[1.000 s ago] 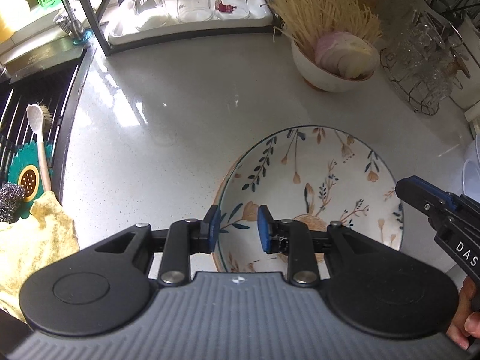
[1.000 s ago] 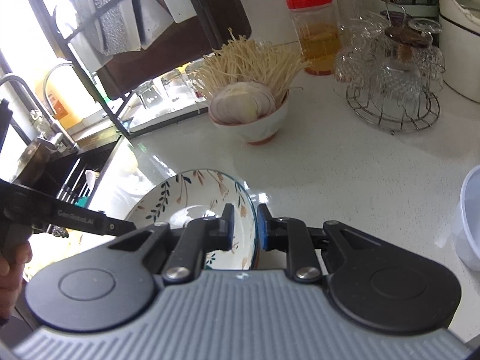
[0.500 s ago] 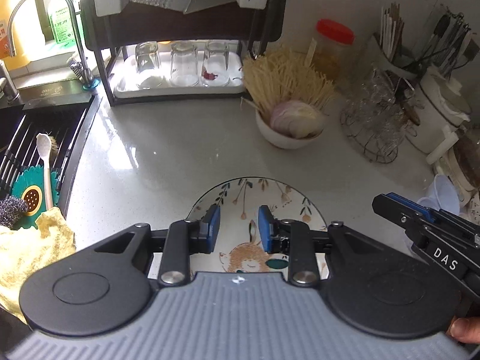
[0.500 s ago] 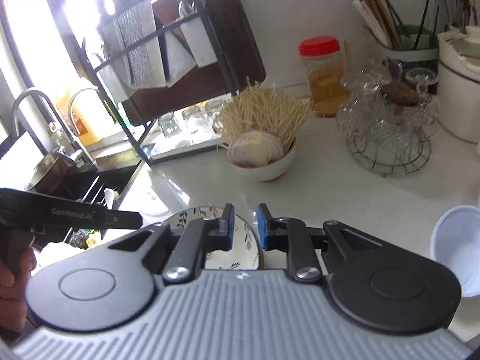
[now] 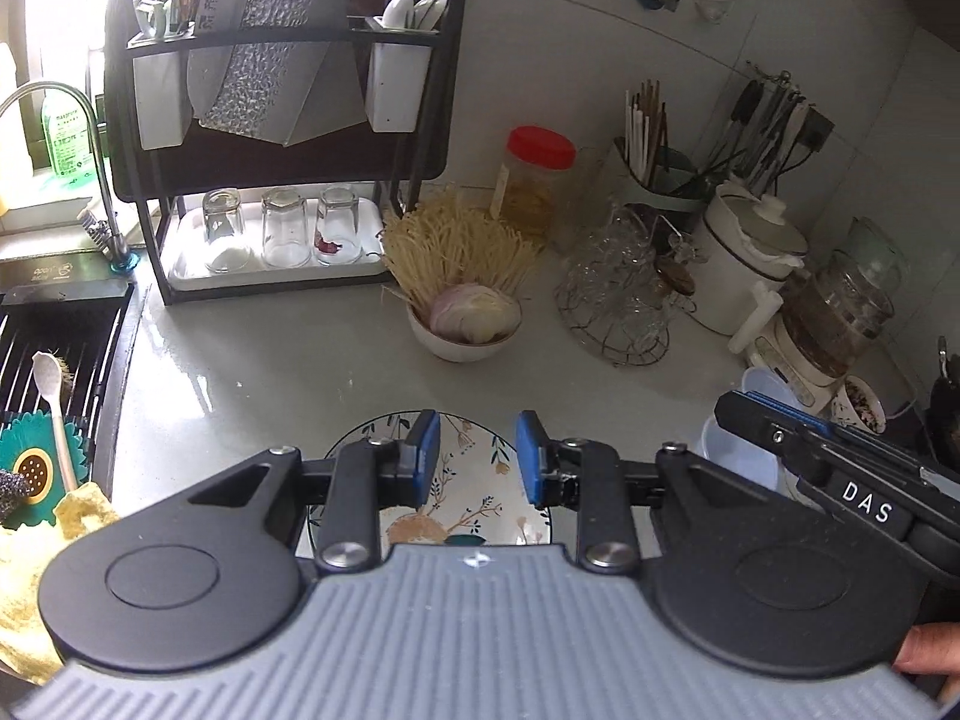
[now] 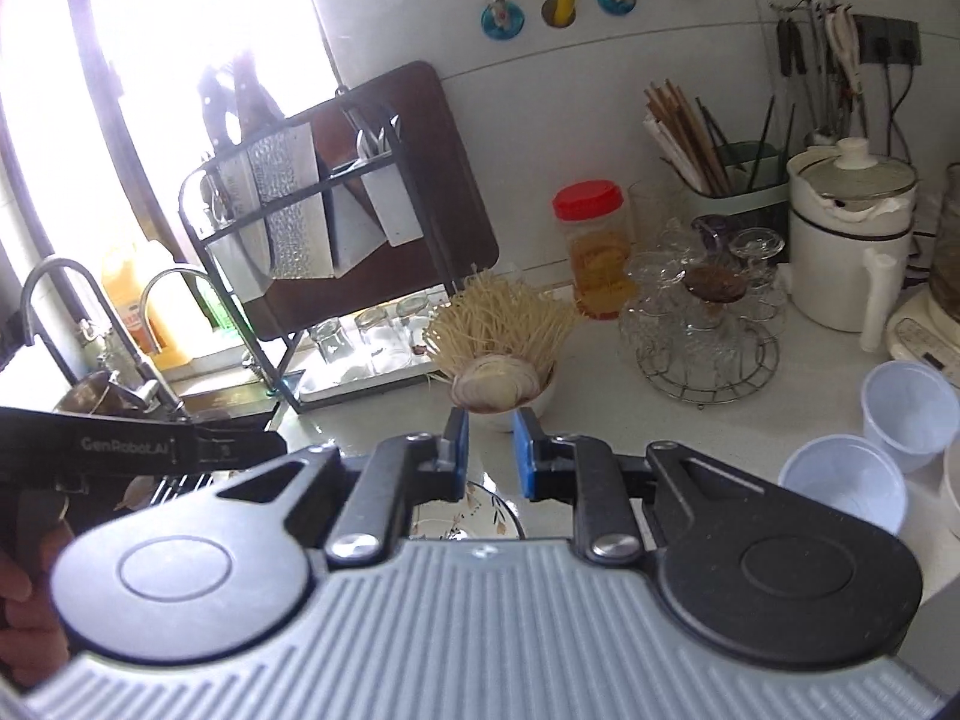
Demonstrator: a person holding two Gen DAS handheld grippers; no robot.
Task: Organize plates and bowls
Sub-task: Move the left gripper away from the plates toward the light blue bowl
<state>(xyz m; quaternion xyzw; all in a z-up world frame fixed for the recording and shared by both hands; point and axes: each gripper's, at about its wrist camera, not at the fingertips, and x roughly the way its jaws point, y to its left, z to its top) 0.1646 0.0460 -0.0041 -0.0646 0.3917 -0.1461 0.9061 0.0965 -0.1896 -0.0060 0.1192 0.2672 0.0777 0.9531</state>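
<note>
A floral plate [image 5: 474, 483] lies flat on the grey counter, below and between my left gripper's [image 5: 474, 456] open blue pads; the gripper is raised above it and holds nothing. In the right wrist view only a sliver of the plate [image 6: 480, 516] shows under my right gripper [image 6: 489, 444], which is open and empty above it. A white bowl [image 5: 465, 348] filled with noodles and a sliced onion stands farther back; it also shows in the right wrist view [image 6: 543, 399]. The right gripper's body [image 5: 840, 480] shows at the right of the left wrist view.
A dark dish rack [image 5: 282, 120] with upturned glasses [image 5: 282, 234] stands at the back left, by the sink [image 5: 54, 330]. A wire stand of glass cups [image 5: 618, 300], a red-lidded jar [image 5: 537, 180], a white pot [image 6: 846, 228] and plastic cups [image 6: 846, 483] are at the right.
Both grippers have risen and pulled back from the plate, which now looks smaller and lower in view. More of the rack and wall has come into view. Jaws stay open.
</note>
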